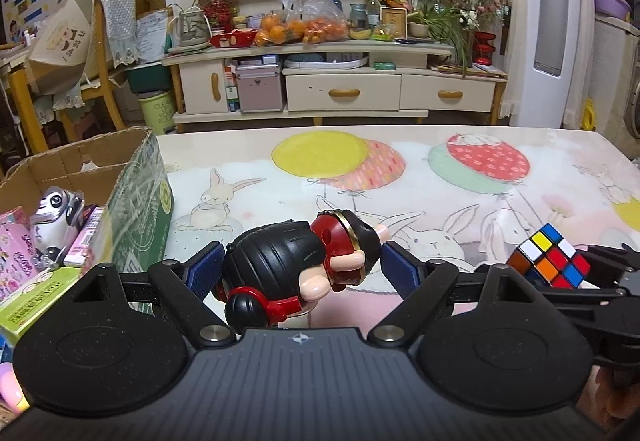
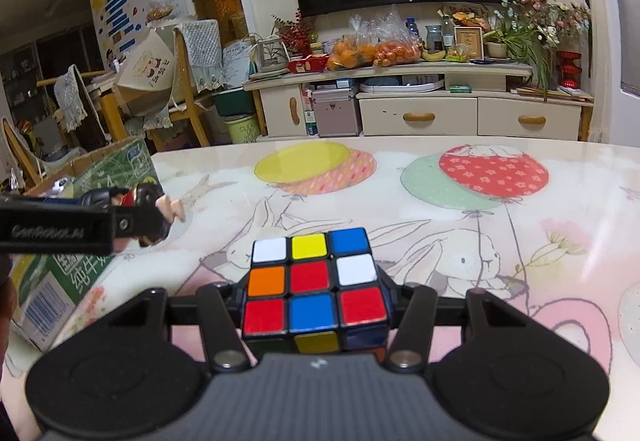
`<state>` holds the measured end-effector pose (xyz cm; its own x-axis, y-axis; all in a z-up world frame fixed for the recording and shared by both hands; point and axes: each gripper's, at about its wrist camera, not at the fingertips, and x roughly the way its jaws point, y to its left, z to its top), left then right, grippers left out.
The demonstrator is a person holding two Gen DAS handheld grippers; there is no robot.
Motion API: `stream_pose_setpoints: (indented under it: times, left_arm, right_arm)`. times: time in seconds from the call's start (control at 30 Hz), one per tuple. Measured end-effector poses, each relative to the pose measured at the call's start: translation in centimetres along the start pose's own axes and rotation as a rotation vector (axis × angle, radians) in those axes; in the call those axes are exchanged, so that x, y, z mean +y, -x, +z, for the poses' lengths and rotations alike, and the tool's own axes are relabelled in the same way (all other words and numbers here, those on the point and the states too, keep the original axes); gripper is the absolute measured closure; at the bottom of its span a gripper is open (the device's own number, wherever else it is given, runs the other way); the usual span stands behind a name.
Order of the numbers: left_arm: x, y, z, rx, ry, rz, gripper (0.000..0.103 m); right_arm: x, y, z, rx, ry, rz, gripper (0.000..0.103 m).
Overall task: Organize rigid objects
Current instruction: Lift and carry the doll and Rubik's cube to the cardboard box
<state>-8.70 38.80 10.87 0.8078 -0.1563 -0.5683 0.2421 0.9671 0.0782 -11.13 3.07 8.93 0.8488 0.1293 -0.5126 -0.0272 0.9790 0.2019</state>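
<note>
Left wrist view: my left gripper point(image 1: 302, 265) clamps the figurine point(image 1: 296, 265), cardboard box point(image 1: 136, 201) just left at the table's point(image 1: 440, 201) left edge, while my right gripper point(image 2: 316, 293) pinches the cube point(image 2: 316, 285).

Two handheld grippers working side by side
The left black two-finger gripper point(image 1: 302, 265) is clamping its blue pads point(image 1: 206, 263) inward; the right black two-finger gripper point(image 2: 316, 293) is gripping, both reaching level forward.
</note>
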Motion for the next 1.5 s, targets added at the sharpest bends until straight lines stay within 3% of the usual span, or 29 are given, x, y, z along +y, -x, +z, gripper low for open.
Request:
stream_pose_setpoints:
  times: [0.9,1.5]
  left_arm:
    - [3.2,4.4,0.9,-0.107,-0.004,0.022,0.000]
    - [6.1,7.5,0.4,-0.159,0.123,0.079,0.000]
  right_arm:
    - [6.7,4.1,0.0,-0.006,0.098,-0.012,0.049]
    - [13.2,3.4,3.3,-0.052,0.163,0.106,0.049]
